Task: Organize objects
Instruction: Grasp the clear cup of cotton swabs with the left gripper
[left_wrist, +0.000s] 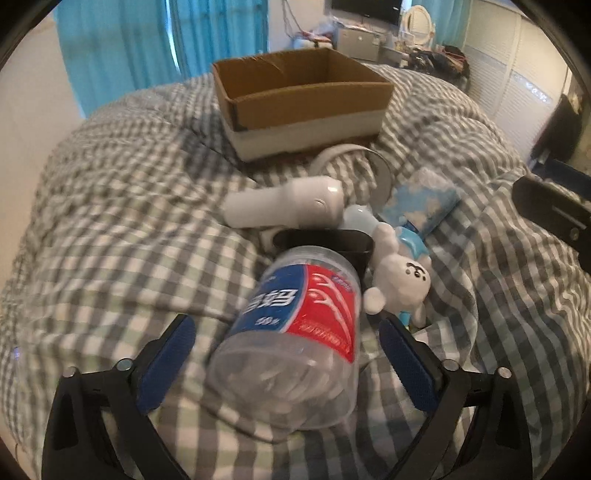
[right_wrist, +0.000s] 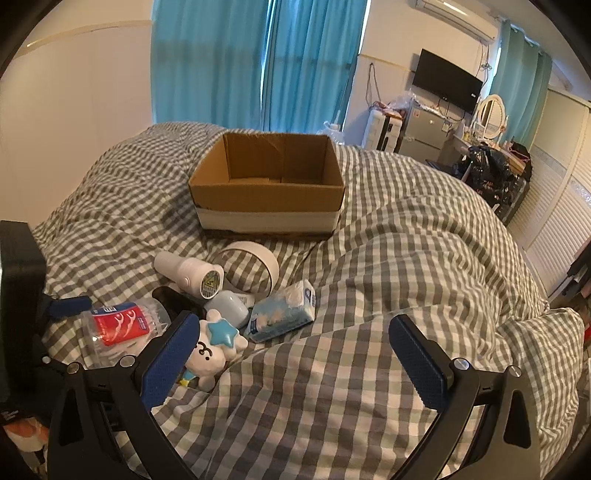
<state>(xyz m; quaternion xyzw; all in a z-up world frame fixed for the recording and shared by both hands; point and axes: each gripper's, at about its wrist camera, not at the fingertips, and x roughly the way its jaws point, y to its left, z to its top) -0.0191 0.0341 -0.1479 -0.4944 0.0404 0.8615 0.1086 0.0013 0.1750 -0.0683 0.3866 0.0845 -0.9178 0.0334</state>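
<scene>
A clear jar of floss picks with a red and blue label lies on the checked bedspread between the open fingers of my left gripper; the pads stand apart from it. It also shows in the right wrist view. Beyond it lie a white bottle, a white bear toy, a blue tissue pack, a white tape ring and a black item. An empty cardboard box stands further back. My right gripper is open and empty over the bedspread, right of the pile.
The bedspread is rumpled with a high fold on the right. Blue curtains hang behind the bed. A TV, fridge, mirror and bags stand at the far right.
</scene>
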